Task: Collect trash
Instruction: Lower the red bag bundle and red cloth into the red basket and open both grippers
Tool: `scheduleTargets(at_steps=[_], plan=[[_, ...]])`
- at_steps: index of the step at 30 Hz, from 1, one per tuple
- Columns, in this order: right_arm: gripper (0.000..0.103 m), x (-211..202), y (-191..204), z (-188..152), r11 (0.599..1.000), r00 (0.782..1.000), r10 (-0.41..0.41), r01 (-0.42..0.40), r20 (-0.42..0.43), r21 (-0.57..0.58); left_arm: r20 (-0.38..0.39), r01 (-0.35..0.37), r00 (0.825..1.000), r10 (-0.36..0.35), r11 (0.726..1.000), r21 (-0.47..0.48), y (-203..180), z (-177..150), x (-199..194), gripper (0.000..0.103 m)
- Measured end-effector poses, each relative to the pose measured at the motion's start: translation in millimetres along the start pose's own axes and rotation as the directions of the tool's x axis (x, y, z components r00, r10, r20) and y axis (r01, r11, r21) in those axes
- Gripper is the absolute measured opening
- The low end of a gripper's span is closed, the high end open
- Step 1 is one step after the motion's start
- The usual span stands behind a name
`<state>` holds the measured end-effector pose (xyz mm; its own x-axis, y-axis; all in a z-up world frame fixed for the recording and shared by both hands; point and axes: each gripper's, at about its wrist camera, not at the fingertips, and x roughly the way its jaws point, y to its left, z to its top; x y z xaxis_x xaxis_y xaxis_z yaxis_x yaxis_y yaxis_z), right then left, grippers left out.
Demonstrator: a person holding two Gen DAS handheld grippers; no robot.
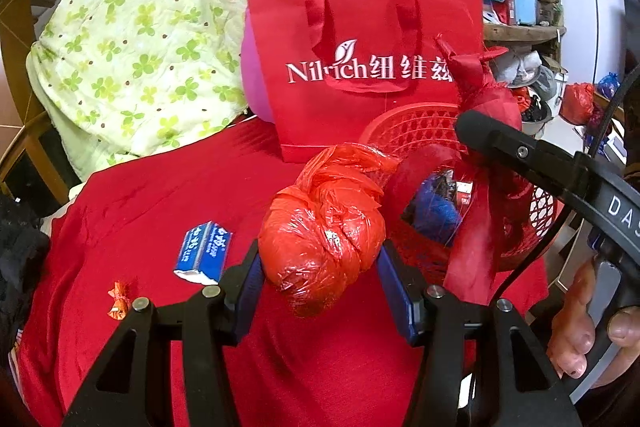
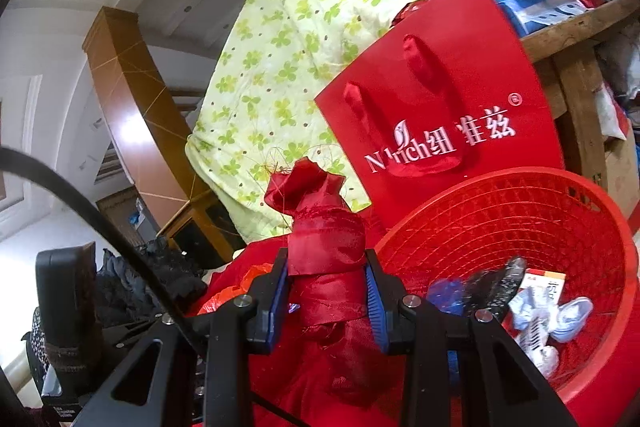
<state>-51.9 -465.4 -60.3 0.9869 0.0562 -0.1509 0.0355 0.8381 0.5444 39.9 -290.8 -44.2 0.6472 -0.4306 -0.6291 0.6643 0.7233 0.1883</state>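
Left gripper [image 1: 320,263] is clamped on a knotted red plastic bag bundle [image 1: 324,227], blue pads pressing both flanks of its rounded body; the bundle hangs lifted above the red tablecloth [image 1: 160,195], just beside the red mesh basket [image 1: 416,131]. Right gripper [image 2: 326,291] is closed on a wad of red satin cloth [image 2: 320,227], knotted near its top, held at the near rim of the basket [image 2: 520,211]. Basket already holds crumpled white paper [image 2: 536,319], a small carton [image 2: 546,283] and dark and blue wrappers. Still on the cloth, in the left view: a blue and white packet [image 1: 204,251] and an orange candy wrapper [image 1: 119,301], well apart from the basket. A red gift bag [image 1: 360,67] stands behind, with a green clover quilt [image 1: 140,27] beyond it. Judgement on handling: the plastic bundle looks light, soft and crinkly, with a slick film; it dents under the pads, so a grip across the fat middle seems secure, while the twisted neck [image 1: 352,159] would be the alternative hold. Satin wad likely light, limp and slippery; best held at or just below the knot, as the loose tail may drag or slide. Neither item appears fragile. The candy wrapper is thin and flat, probably needing a pinch at a twisted end.
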Motion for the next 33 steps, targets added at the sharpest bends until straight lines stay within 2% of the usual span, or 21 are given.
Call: scheduleTargets(at_steps=[9, 14, 18, 22, 28, 33], plan=[[0.037, -21, -25, 9, 0.997, 0.997, -0.053, 0.049, 0.061, 0.066, -0.008, 0.048, 0.999, -0.048, 0.999, 0.009, -16, 9, 11, 0.058], [0.037, -39, -45, 17, 0.987, 0.987, -0.103, 0.086, 0.123, 0.133, 0.004, 0.072, 0.997, -0.072, 0.997, 0.021, -25, 14, 15, 0.058], [0.037, -60, -68, 22, 0.966, 0.966, -0.174, 0.129, 0.193, 0.224, 0.001, 0.084, 0.996, -0.084, 0.996, 0.032, -33, 18, 20, 0.058], [0.039, -75, -84, 25, 0.938, 0.937, -0.264, 0.194, 0.229, 0.288, -0.01, 0.1, 0.995, -0.1, 0.994, 0.036, -42, 21, 28, 0.058], [0.039, -87, -76, 27, 0.921, 0.889, -0.37, 0.312, 0.27, 0.235, -0.014, 0.124, 0.992, -0.124, 0.992, 0.038, -55, 29, 36, 0.058], [0.039, -85, -70, 27, 0.908, 0.871, -0.416, 0.381, 0.262, 0.175, -0.002, 0.136, 0.991, -0.136, 0.99, 0.042, -63, 40, 40, 0.058]])
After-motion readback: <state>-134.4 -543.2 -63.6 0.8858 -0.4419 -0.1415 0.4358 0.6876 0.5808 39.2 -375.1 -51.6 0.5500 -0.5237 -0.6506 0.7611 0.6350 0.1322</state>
